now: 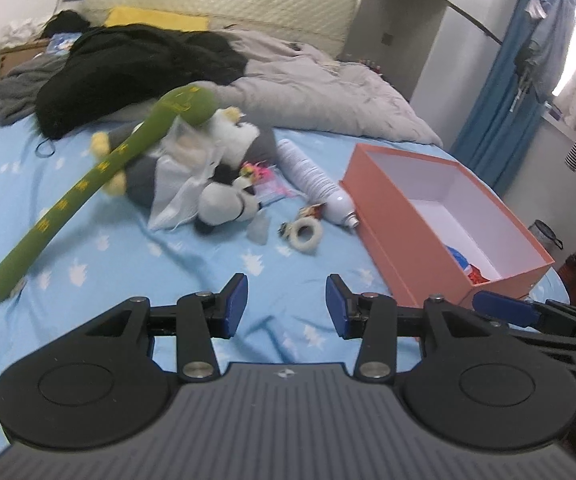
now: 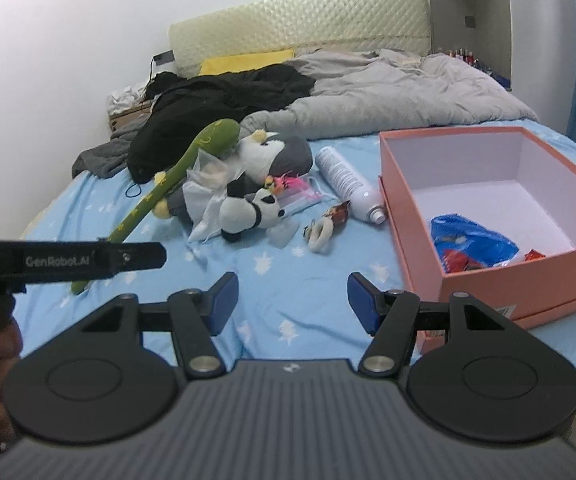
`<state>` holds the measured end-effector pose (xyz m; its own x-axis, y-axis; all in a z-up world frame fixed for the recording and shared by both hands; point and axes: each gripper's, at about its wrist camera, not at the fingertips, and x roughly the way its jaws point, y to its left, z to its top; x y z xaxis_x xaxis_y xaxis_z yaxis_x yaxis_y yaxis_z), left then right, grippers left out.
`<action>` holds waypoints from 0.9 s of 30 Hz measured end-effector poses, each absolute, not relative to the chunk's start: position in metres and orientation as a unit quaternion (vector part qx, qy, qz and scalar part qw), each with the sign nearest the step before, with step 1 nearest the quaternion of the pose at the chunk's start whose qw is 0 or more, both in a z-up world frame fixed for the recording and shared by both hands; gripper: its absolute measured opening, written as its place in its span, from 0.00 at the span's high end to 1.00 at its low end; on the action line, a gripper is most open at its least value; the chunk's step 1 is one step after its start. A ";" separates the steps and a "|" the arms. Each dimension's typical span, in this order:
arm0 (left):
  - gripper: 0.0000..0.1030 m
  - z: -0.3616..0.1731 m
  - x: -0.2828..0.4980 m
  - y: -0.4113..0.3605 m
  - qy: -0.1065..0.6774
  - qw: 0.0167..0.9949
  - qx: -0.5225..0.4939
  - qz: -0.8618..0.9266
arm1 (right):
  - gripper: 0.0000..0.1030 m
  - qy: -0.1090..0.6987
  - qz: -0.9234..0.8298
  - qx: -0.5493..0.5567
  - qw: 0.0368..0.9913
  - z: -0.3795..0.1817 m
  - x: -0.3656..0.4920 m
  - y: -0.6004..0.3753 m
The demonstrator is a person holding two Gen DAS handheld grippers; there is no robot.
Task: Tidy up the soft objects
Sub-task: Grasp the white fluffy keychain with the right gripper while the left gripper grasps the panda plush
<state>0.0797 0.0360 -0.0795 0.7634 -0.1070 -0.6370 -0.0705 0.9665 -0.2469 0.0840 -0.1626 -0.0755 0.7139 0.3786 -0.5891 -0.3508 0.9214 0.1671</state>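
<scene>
Bed [image 2: 296,292], blue star-print sheet: bears all items below
Grey duvet [image 2: 408,92] and black garment [image 2: 216,104], heaped toward the headboard
Pink cardboard box [image 2: 528,280], open, white inside, at the right of the sheet: holds a blue plastic bag [image 2: 472,242] with red packaging in its near corner; the rest of its floor is bare
Green plush snake [image 1: 88,184], long, lying across the toy pile, left of the box and apart from it
Grey penguin plush [image 2: 284,152], with a small panda plush [image 2: 248,210] just in front
White spray bottle [image 2: 348,184], lying on its side, nozzle close to the box wall
White ring [image 1: 307,232], near the bottle
Left gripper [image 1: 286,304]: jaws apart, nothing between
Right gripper [image 2: 292,300]: jaws apart, nothing between
</scene>
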 end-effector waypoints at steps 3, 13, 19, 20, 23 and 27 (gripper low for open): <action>0.52 -0.087 0.076 0.041 0.346 0.928 -0.135 -0.002 | 0.39 0.326 0.200 0.017 0.924 -0.079 0.081 -0.158; 0.52 -0.104 0.096 0.059 0.351 0.924 -0.149 0.010 | 0.39 0.334 0.202 0.017 0.921 -0.095 0.105 -0.146; 0.48 -0.123 0.127 0.062 0.351 0.925 -0.144 0.012 | 0.39 0.338 0.207 0.003 0.918 -0.111 0.134 -0.137; 0.48 -0.127 0.133 0.063 0.351 0.925 -0.141 0.013 | 0.39 0.340 0.207 0.001 0.918 -0.114 0.140 -0.136; 0.48 -0.143 0.153 0.068 0.351 0.927 -0.130 0.023 | 0.39 0.348 0.209 0.001 0.914 -0.127 0.159 -0.131; 0.48 -0.170 0.182 0.080 0.339 0.930 -0.137 0.030 | 0.39 0.352 0.219 -0.010 0.910 -0.144 0.182 -0.123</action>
